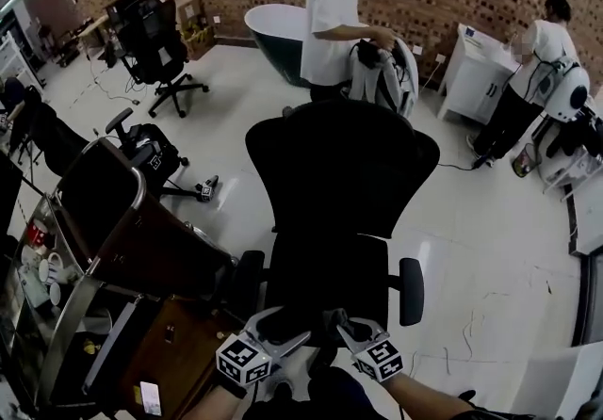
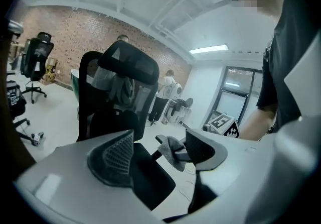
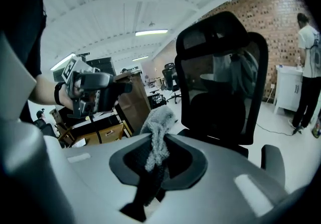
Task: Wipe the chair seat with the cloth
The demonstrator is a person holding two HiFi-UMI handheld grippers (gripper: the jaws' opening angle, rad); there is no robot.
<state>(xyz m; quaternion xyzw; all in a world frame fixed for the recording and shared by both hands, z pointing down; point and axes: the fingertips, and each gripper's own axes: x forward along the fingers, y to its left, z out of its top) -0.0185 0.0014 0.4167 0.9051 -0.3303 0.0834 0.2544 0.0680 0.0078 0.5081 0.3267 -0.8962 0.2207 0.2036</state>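
Observation:
The black office chair stands in front of me, its seat point(image 1: 330, 282) just beyond both grippers and its mesh backrest point(image 1: 344, 169) behind it. My right gripper point(image 1: 345, 326) point(image 3: 158, 160) is shut on a grey cloth point(image 3: 159, 120), whose bunched end sticks up past the jaws. Just left of it, my left gripper point(image 1: 283, 333) point(image 2: 159, 150) stands open. Nothing is held between its pads, but the cloth point(image 2: 173, 151) hangs close to its right finger. Both grippers hover over the seat's front edge. Whether the cloth touches the seat is hidden.
A brown desk with drawers point(image 1: 179, 352) and another chair point(image 1: 104, 197) crowd the left. One armrest point(image 1: 411, 291) juts out at the seat's right. Farther off are a person in white point(image 1: 330, 13), a bathtub point(image 1: 273, 32), a second person point(image 1: 537, 60) and a floor cable point(image 1: 471, 333).

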